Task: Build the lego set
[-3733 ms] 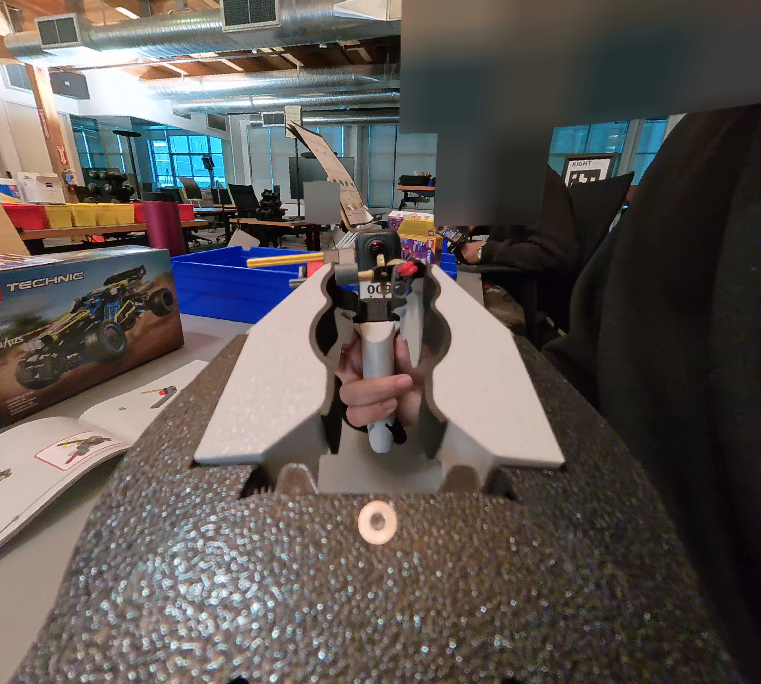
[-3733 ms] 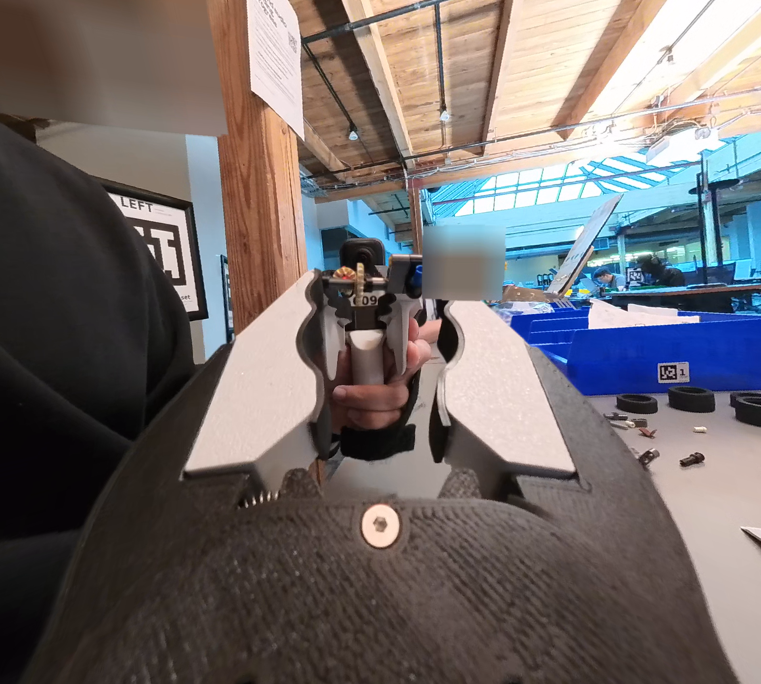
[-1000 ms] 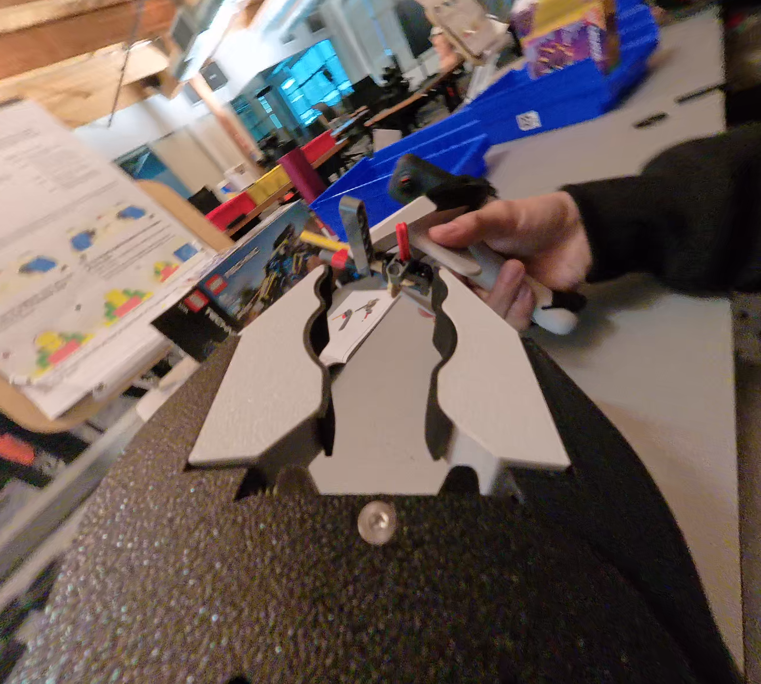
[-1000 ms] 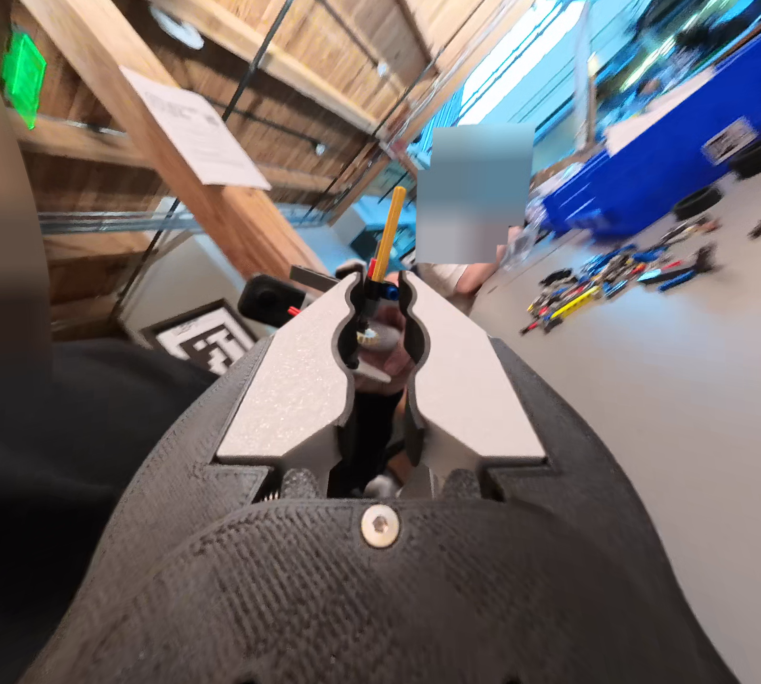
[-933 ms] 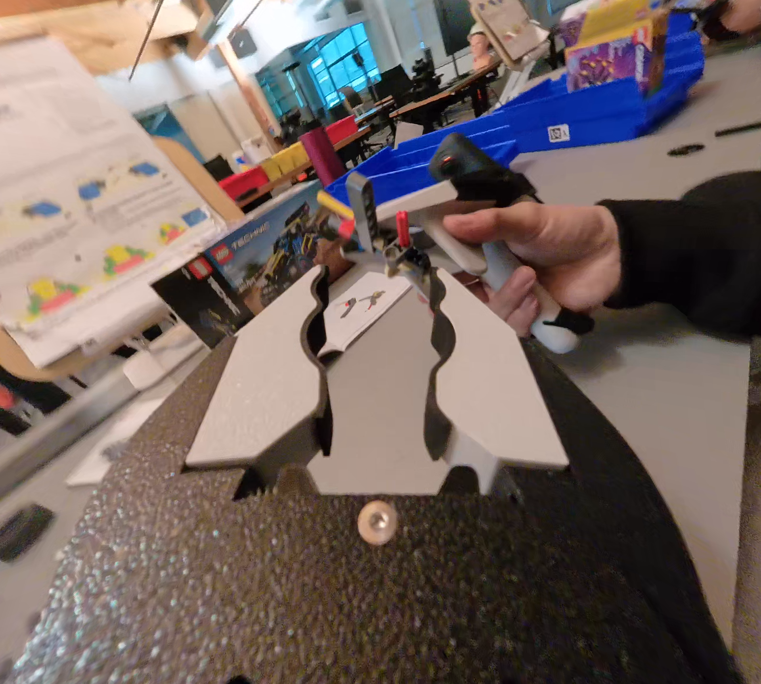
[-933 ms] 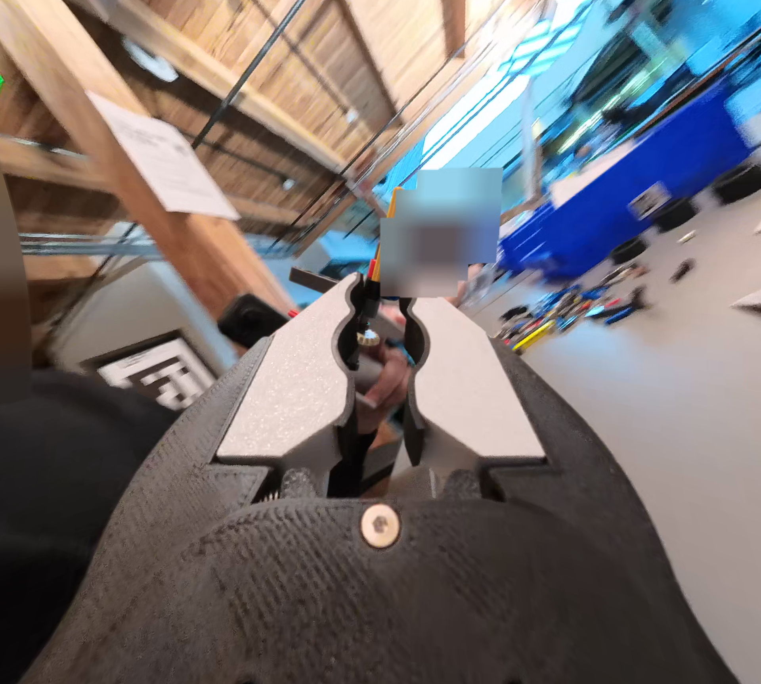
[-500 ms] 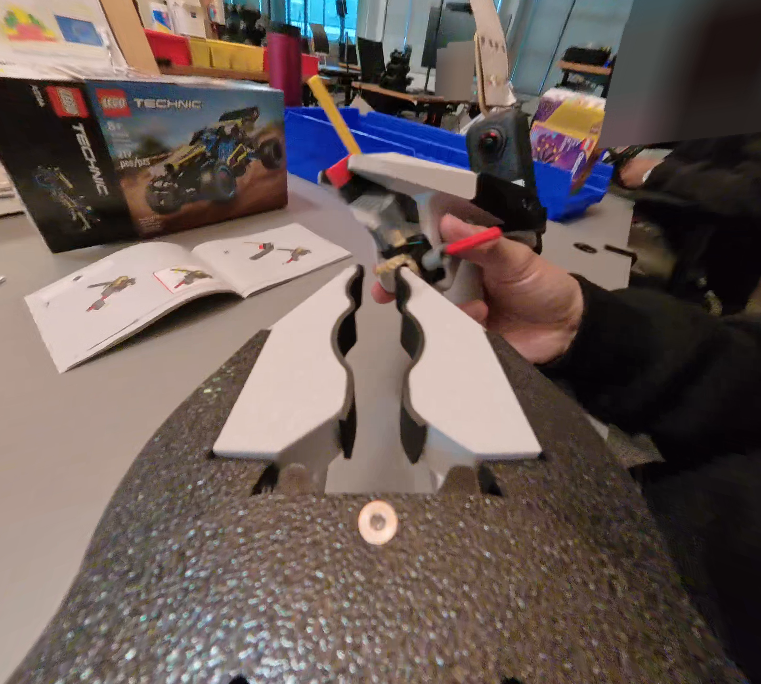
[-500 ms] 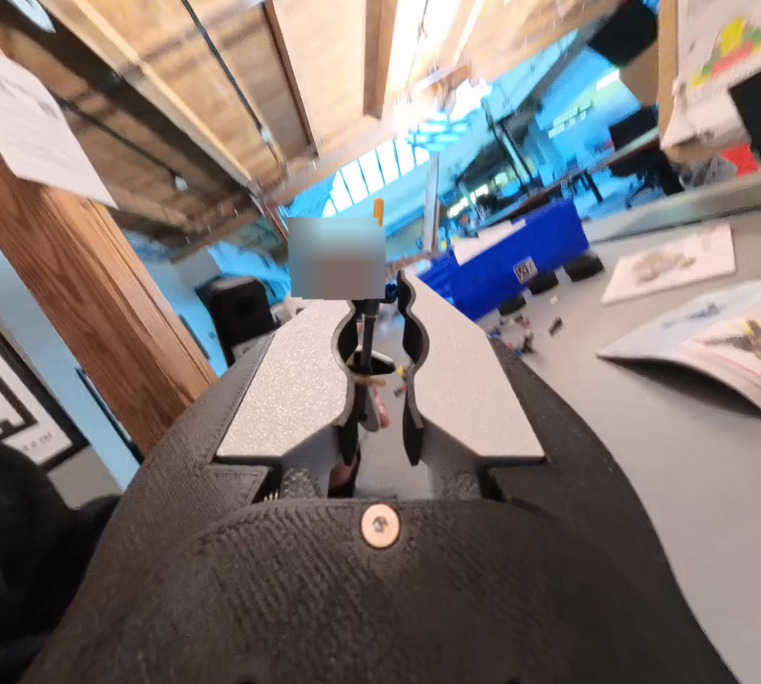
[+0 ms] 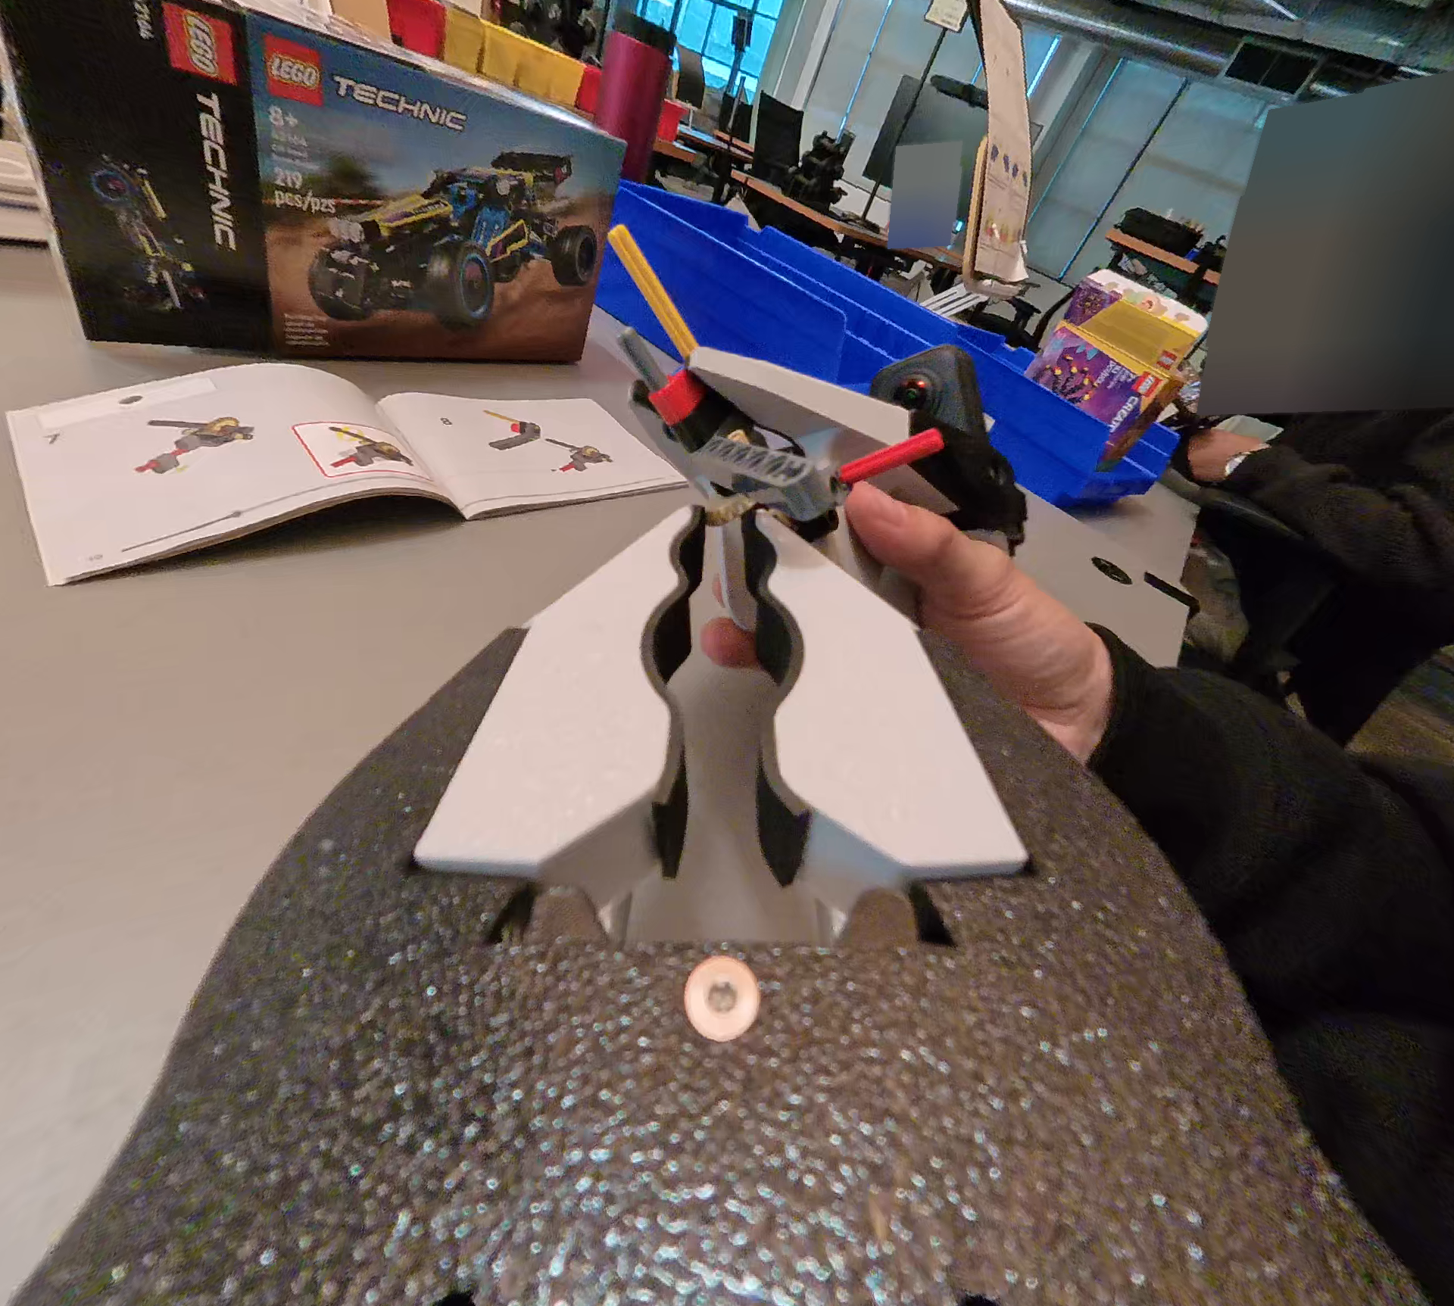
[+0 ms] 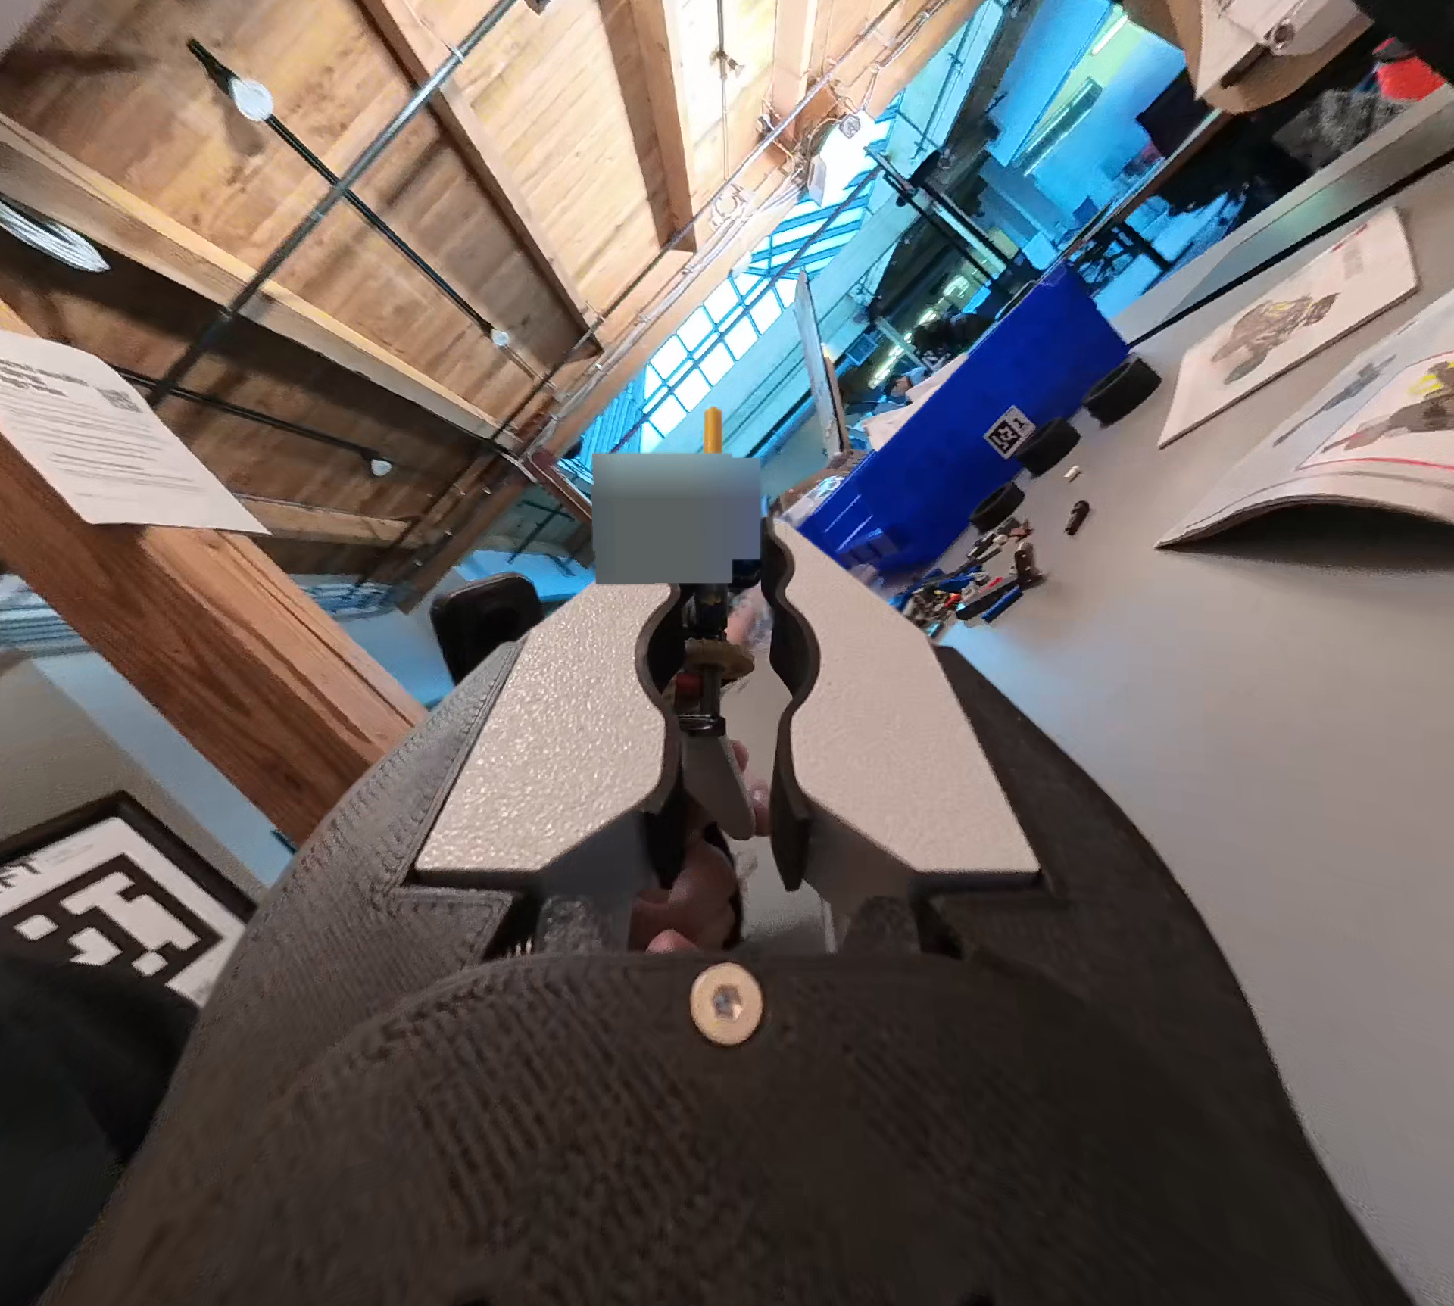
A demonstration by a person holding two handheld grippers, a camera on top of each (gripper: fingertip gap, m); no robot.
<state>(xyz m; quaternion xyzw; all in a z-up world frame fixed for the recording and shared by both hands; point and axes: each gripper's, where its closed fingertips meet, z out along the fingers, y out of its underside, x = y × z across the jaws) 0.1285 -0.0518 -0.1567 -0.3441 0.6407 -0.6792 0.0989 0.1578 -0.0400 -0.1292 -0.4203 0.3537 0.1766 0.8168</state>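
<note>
Left gripper (image 9: pixel 725 537): jaws narrow, tips closed on the tan gear end of the lego assembly (image 9: pixel 755 462). Right gripper (image 10: pixel 720 619), seen opposite in the left wrist view, has its grey fingers (image 9: pixel 787 395) clamped on the same assembly; its own view is partly masked, but the axle sits between its narrow jaws. So the assembly hangs in the air between both tongs, above the table (image 9: pixel 197 702). A yellow axle (image 9: pixel 649 289) sticks up-left from it, a red axle (image 9: pixel 889 456) to the right. A hand (image 9: pixel 968 600) grips the right tool. Beyond the left tips: open instruction booklet (image 9: pixel 315 458), then set box (image 9: pixel 346 214), blue bins (image 9: pixel 787 301) behind. Right of the right tips: loose parts (image 10: pixel 976 584), tyres (image 10: pixel 1117 391).
</note>
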